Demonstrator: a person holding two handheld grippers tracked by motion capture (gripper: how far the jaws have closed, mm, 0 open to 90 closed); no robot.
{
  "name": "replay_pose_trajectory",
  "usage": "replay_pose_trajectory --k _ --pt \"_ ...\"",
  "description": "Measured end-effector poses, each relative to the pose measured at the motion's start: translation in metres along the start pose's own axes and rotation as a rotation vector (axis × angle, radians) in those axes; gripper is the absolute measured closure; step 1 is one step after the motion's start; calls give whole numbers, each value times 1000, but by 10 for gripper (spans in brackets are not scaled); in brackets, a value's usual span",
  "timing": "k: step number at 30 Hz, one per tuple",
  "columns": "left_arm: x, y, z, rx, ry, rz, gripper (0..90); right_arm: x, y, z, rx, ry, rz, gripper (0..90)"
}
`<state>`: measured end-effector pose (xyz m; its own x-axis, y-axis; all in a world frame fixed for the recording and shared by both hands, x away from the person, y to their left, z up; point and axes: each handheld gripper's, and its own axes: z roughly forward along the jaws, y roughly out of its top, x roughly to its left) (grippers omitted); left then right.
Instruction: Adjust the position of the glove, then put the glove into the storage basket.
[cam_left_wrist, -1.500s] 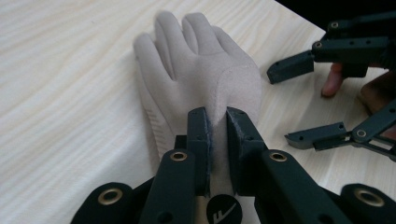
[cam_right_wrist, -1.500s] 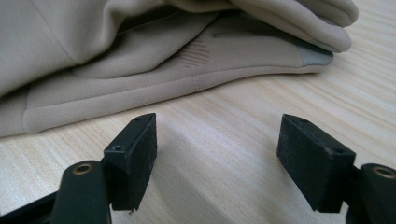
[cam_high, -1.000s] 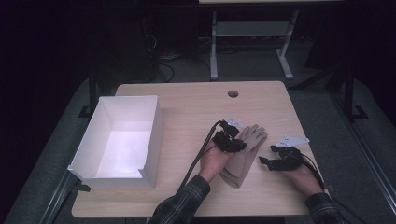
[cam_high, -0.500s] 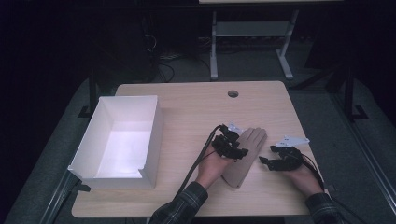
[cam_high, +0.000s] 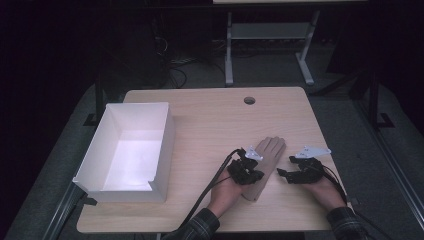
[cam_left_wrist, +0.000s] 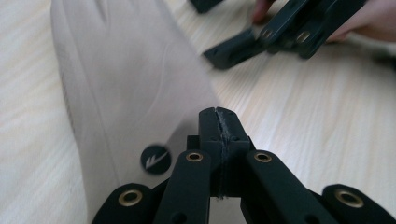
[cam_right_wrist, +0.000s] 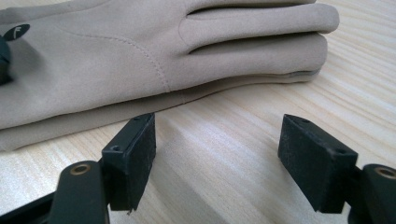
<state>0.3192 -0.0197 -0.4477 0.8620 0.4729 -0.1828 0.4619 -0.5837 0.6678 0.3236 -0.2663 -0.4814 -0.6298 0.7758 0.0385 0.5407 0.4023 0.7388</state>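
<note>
Centrally, the left gripper (cam_left_wrist: 218, 122) stands closed, jaw tips meeting at the beige glove's (cam_high: 263, 164) edge; whether fabric is pinched cannot be told. The right gripper (cam_right_wrist: 219, 161), jaws parted and empty, rests just beside the glove, which lies flat on the table (cam_high: 210, 120) between both grippers.

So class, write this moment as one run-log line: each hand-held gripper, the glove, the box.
left hand-held gripper: shut, over glove | right hand-held gripper: open beside glove | white box: at left

You are working in a lab-style recording room: a bare light wooden table (cam_high: 210, 115) with a cable hole (cam_high: 249, 100) near its far edge, dark surroundings, grey carpet, loose cables and a metal stand (cam_high: 267, 45) beyond.
</note>
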Motion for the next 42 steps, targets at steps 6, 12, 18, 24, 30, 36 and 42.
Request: replay_pose_trajectory --k 6,12,18,24,30,36,42 --pt "14 -12 -2 21 27 -19 896 1 0 1 3 4 0 237" --pt "24 -18 -12 30 64 -24 896 1 0 1 12 8 -7 211" --pt "38 -28 -26 24 97 -44 896 1 1 2 14 12 -16 183" --pt "49 -40 -41 18 115 -65 896 1 1 2 16 18 -17 171" --pt "55 -49 -51 9 121 -77 895 1 1 2 17 18 -16 167" --pt "57 -48 -56 -8 105 -69 744 2 1 2 18 17 -16 162" --pt "60 -37 -67 -12 69 -1 499 2 1 2 19 19 -15 160"
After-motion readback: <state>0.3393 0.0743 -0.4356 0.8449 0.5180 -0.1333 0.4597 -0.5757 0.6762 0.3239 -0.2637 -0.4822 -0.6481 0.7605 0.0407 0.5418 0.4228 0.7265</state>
